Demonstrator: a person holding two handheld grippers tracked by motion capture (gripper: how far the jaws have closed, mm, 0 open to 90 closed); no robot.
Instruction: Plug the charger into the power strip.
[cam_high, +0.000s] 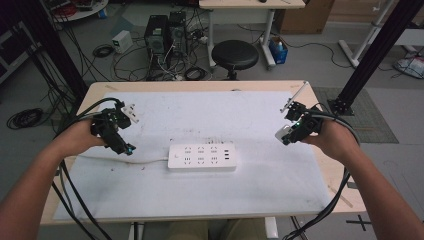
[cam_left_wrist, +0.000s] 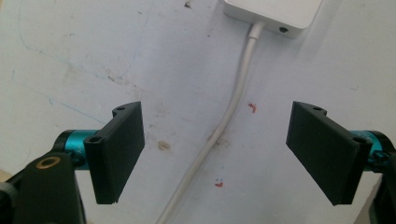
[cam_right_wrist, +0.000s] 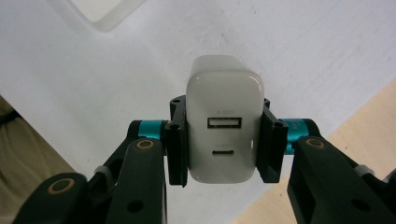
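Clamped shut on a white charger (cam_right_wrist: 225, 126), the right gripper (cam_high: 292, 131) is held near the desk's right edge; the power strip (cam_high: 201, 157), long axis left-right, lies centrally. The left gripper (cam_high: 116, 134) is held open, empty.

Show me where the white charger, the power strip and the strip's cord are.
white charger (cam_right_wrist: 225, 126), right gripper view, on its face with the two ports.
power strip (cam_high: 202, 157), high view, on its top among the sockets.
cord (cam_left_wrist: 229, 112), left gripper view, mid-length on the table.

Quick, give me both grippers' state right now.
Left gripper: open, nothing between its jaws.
Right gripper: closed on the white charger.
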